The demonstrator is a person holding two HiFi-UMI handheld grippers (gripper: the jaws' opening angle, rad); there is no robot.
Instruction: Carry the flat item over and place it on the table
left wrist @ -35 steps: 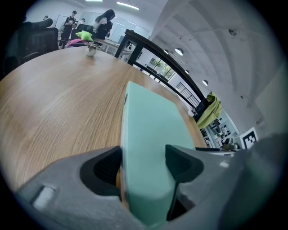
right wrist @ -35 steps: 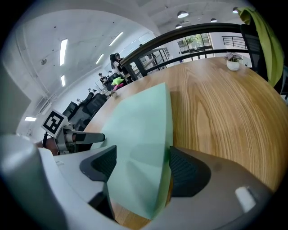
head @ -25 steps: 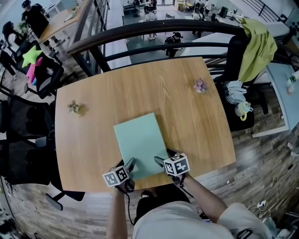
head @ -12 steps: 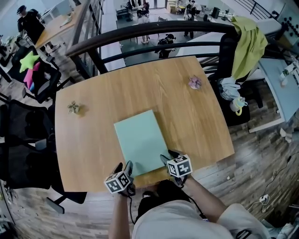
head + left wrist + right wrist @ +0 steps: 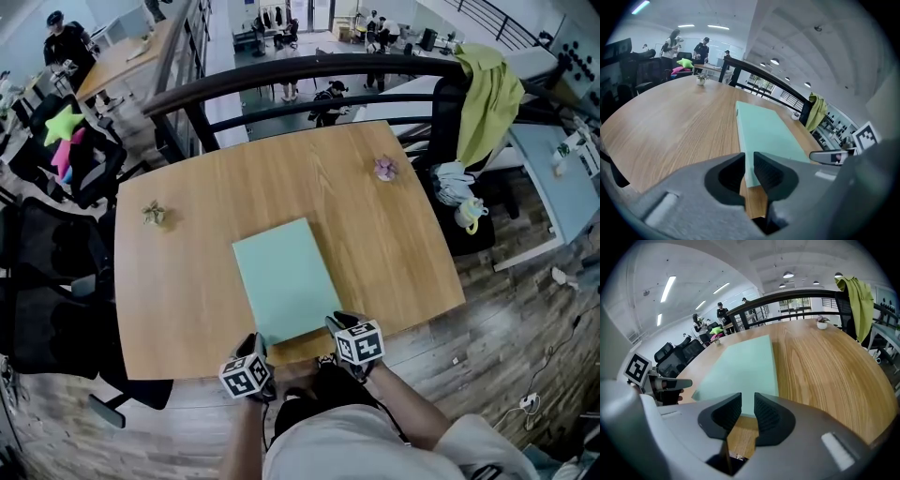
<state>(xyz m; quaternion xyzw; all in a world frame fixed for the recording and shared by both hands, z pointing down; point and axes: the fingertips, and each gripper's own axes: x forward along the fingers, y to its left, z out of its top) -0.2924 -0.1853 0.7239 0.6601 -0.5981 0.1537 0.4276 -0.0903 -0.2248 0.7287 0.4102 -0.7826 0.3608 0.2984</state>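
Flat mint-green item [image 5: 284,281] lies flat on the wooden table [image 5: 178,281], near-centre, short edge toward the near rim. Left gripper [image 5: 750,158] and right gripper [image 5: 748,399] sit at that rim, jaws closing, narrow gap, nothing between (item just beyond both).

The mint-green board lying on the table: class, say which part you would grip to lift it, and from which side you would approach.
Probably grip the mint-green board at its near short edge, towards the two corners, coming in from the person's side of the table. It lies flat, long sides running away, and that edge is nearest the table's rim, with its thickness showing.
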